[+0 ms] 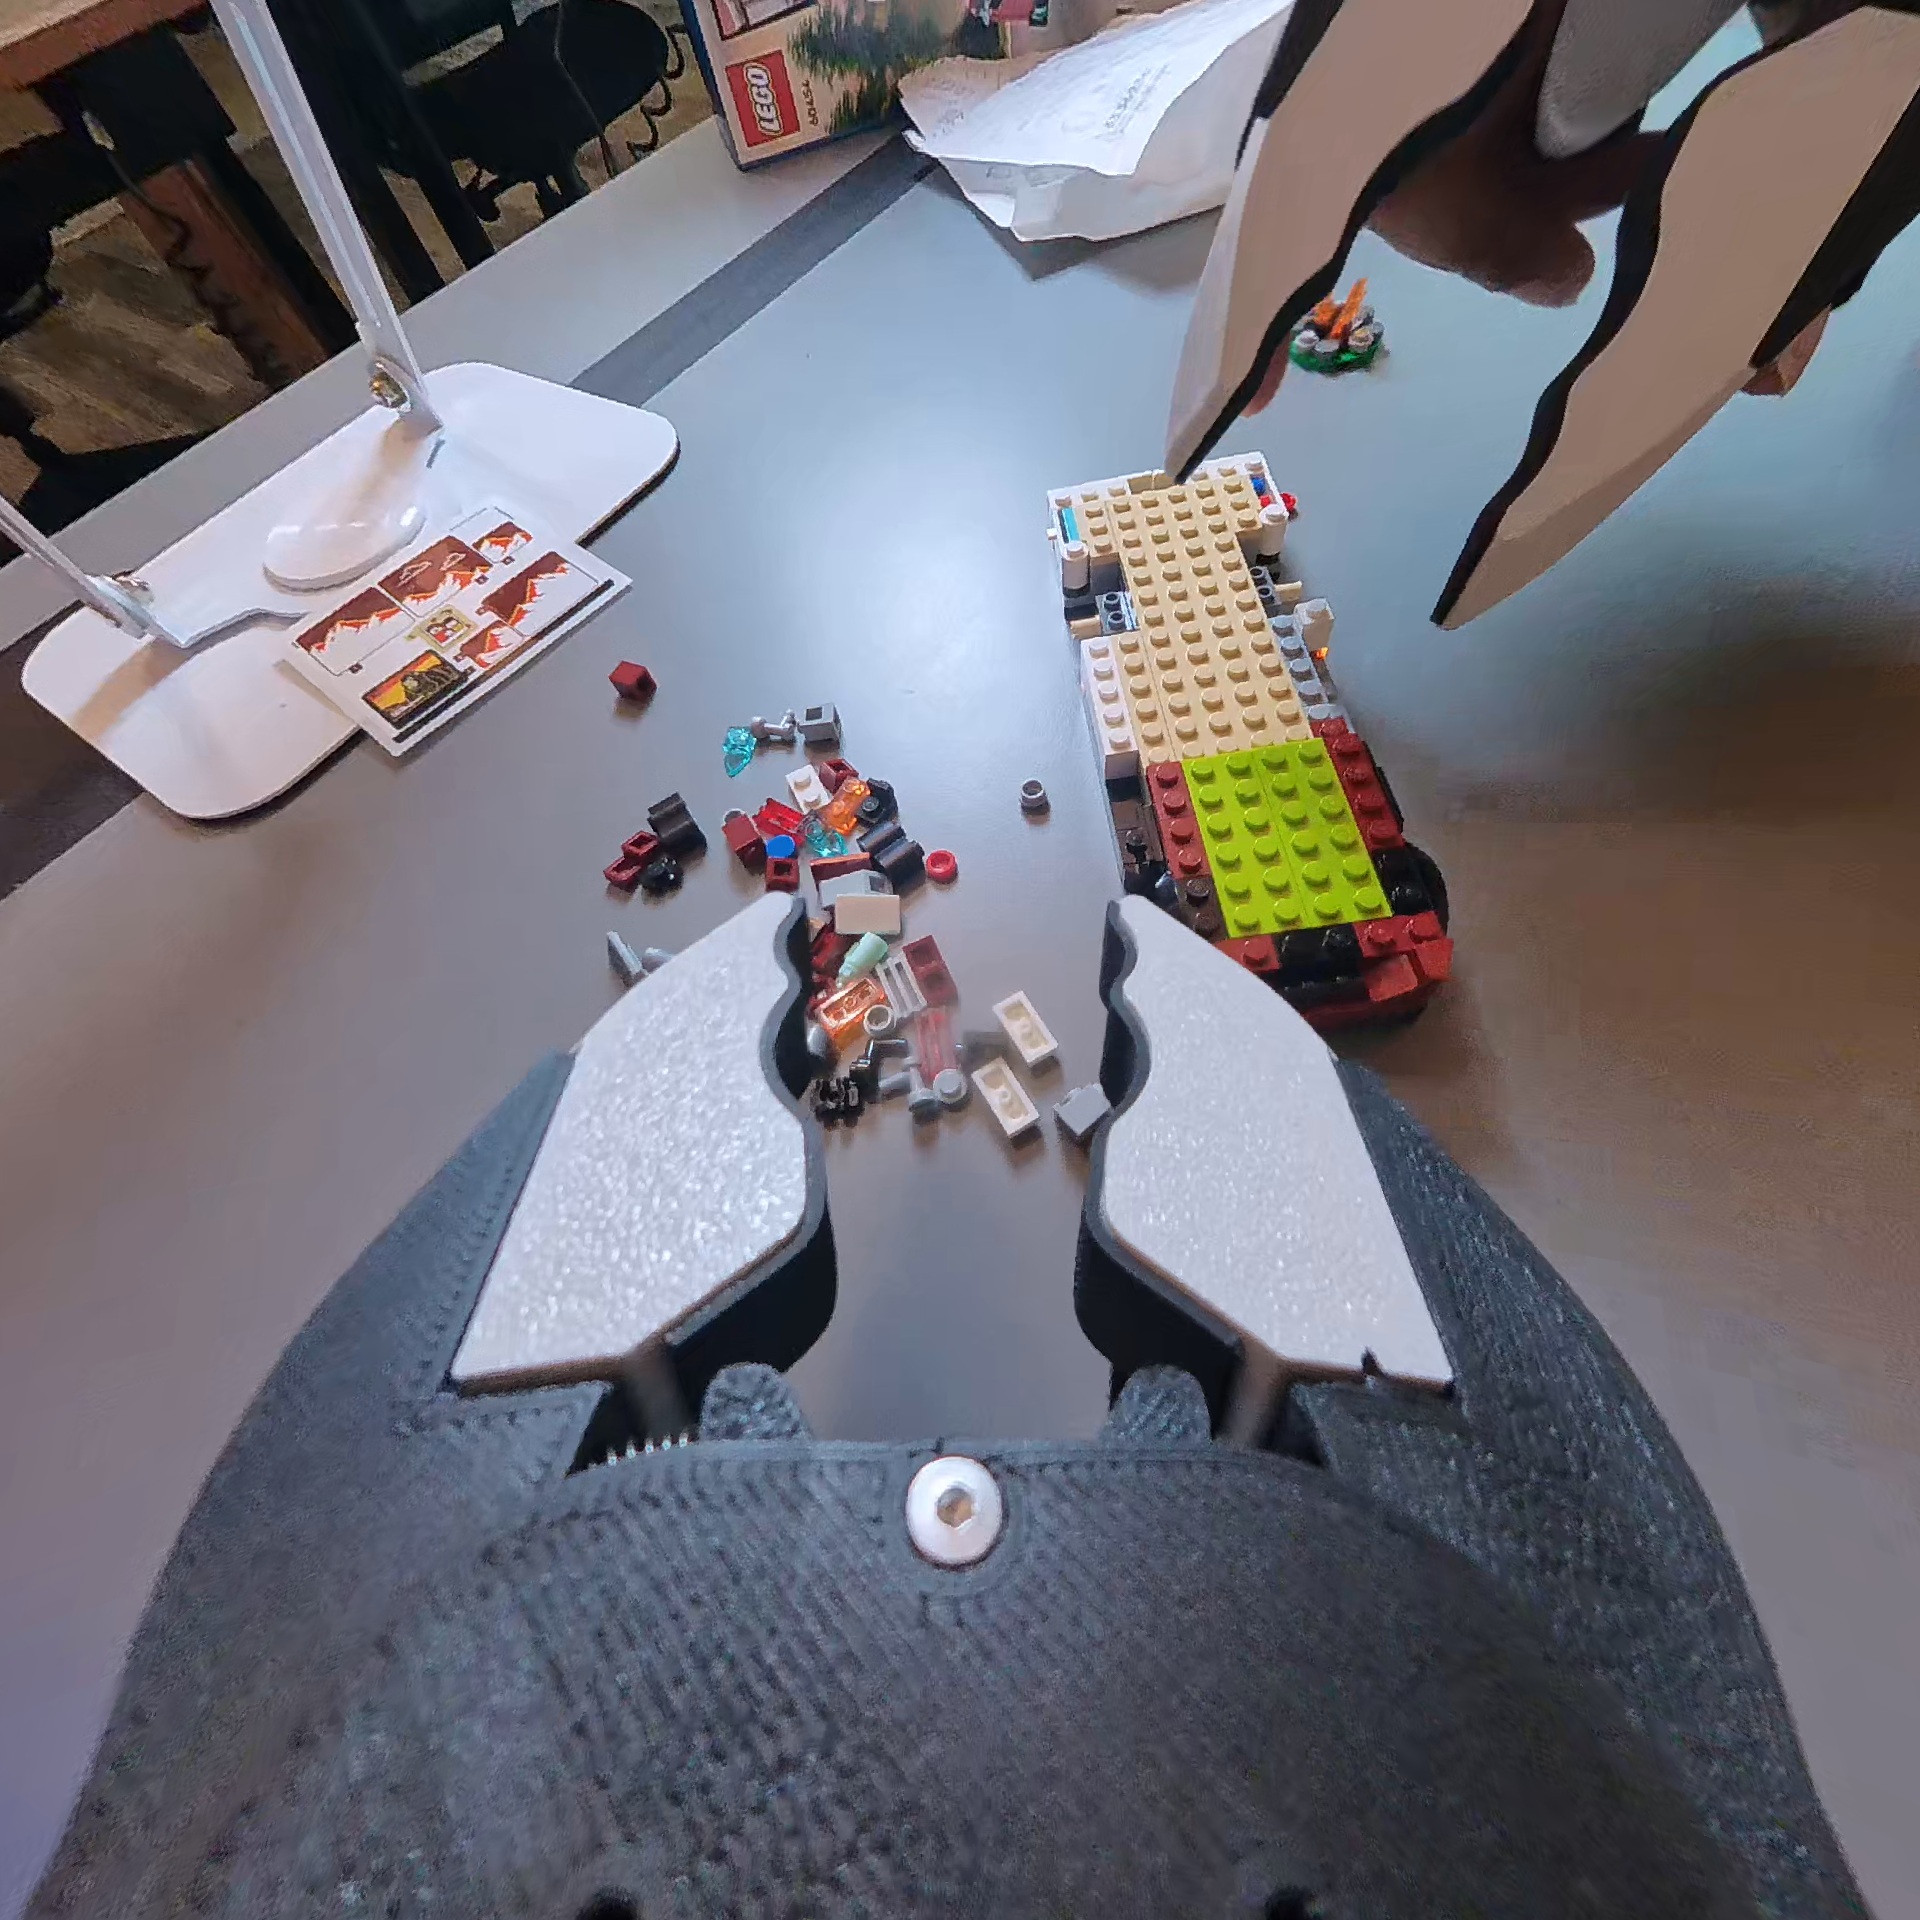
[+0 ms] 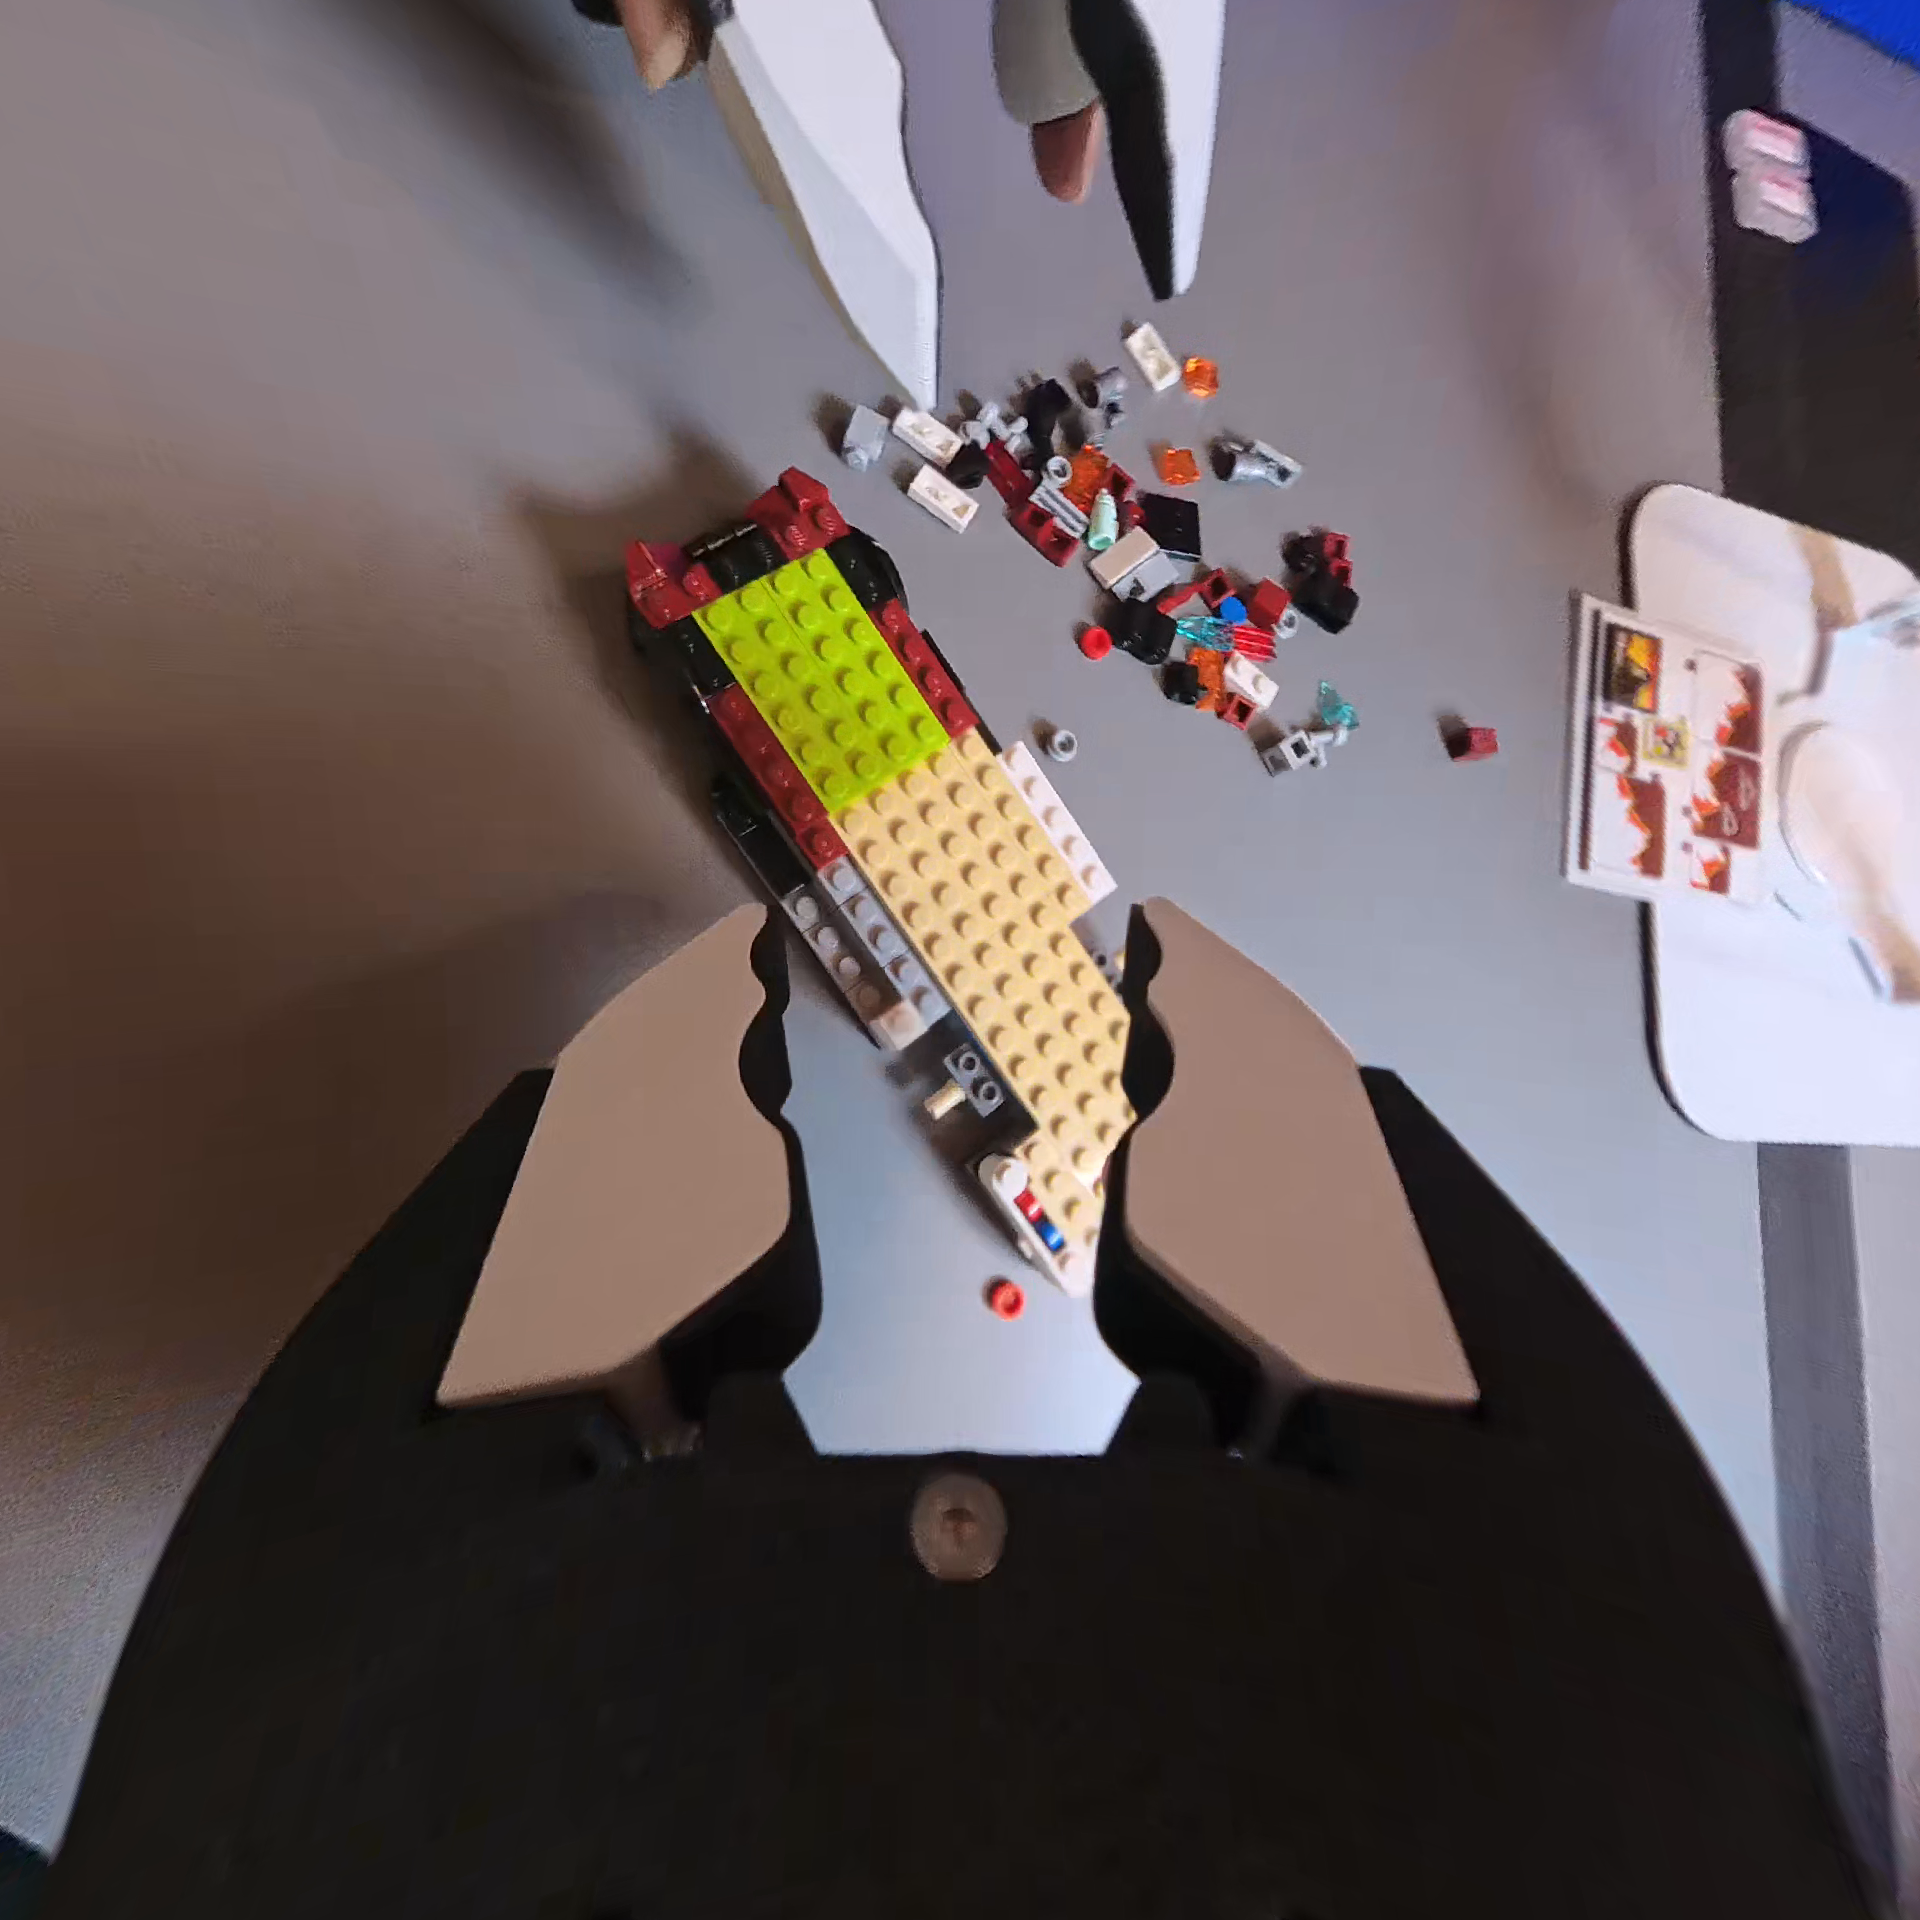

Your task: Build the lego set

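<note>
A long brick model (image 1: 1226, 707) with a tan and lime-green studded top and dark red edges lies on the grey table (image 1: 935, 436). A pile of small loose bricks (image 1: 831, 831) lies to its left. My left gripper (image 1: 951, 914) is open, with nothing held, low over the near end of the pile. It also shows in the right wrist view (image 2: 1039, 343). My right gripper (image 2: 951, 914) is open over the tan end of the model (image 2: 935, 831), which lies between and under the fingers, not pinched. In the left wrist view the right gripper (image 1: 1320, 540) has one fingertip (image 1: 1190, 457) at the model's far end.
A white stand base (image 1: 364, 499) with a sticker sheet (image 1: 457, 623) sits at the left. A printed box (image 1: 821, 73) and a white paper bag (image 1: 1091, 125) lie at the back. A small campfire build (image 1: 1340, 332) stands beyond the model. A red round stud (image 2: 1004, 1297) lies near the model's end. There is about 12 cm between the tips of the two grippers. To the red round stud (image 2: 1004, 1297): right tips about 10 cm, left tips about 20 cm.
</note>
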The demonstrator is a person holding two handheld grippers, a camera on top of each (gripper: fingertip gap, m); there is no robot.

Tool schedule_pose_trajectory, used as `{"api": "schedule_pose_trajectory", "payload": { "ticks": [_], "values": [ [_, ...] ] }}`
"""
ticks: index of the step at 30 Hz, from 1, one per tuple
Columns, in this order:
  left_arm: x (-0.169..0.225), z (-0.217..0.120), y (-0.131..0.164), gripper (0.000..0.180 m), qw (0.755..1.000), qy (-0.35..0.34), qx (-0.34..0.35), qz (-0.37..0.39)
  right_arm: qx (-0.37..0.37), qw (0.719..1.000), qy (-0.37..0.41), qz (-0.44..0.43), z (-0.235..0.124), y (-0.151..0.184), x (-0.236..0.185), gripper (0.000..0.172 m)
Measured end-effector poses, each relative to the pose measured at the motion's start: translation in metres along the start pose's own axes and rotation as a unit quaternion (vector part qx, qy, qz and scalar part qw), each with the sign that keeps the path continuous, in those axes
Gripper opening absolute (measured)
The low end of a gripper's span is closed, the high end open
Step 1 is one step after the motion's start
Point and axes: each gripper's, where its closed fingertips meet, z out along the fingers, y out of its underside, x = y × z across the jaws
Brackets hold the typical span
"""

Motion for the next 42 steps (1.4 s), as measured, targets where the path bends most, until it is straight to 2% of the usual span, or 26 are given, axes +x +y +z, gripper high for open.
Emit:
{"api": "schedule_pose_trajectory", "payload": {
  "ticks": [9,14,21,22,30,38,42],
  "values": [
    [-0.006,-0.001,0.002,0.051,1.0,-0.005,0.003,-0.001,-0.139,0.981,-0.111,-0.083,0.03,0.01,0.001,0.074],
    [-0.005,-0.001,0.001,0.05,1.0,-0.003,0.005,0.002,-0.174,0.969,-0.143,-0.099,0.039,0.014,-0.003,0.075],
    [-0.004,-0.002,0.0,0.049,1.0,-0.001,0.007,0.003,-0.186,0.969,-0.153,-0.057,0.04,0.016,0.002,0.068],
    [-0.004,-0.002,-0.001,0.049,1.0,-0.002,0.007,0.003,-0.189,0.969,-0.151,-0.05,0.038,0.018,0.005,0.062],
    [-0.003,-0.002,-0.001,0.048,1.0,-0.002,0.007,0.007,-0.194,0.972,-0.133,-0.009,0.022,0.046,0.02,0.062],
    [-0.004,0.0,0.002,0.048,1.0,-0.004,0.002,0.004,-0.19,0.972,-0.136,-0.033,0.024,0.036,0.013,0.062],
    [-0.002,-0.001,0.0,0.048,1.0,0.004,0.009,-0.006,-0.131,0.986,-0.107,0.001,0.006,0.018,0.019,0.064]
  ]
}}
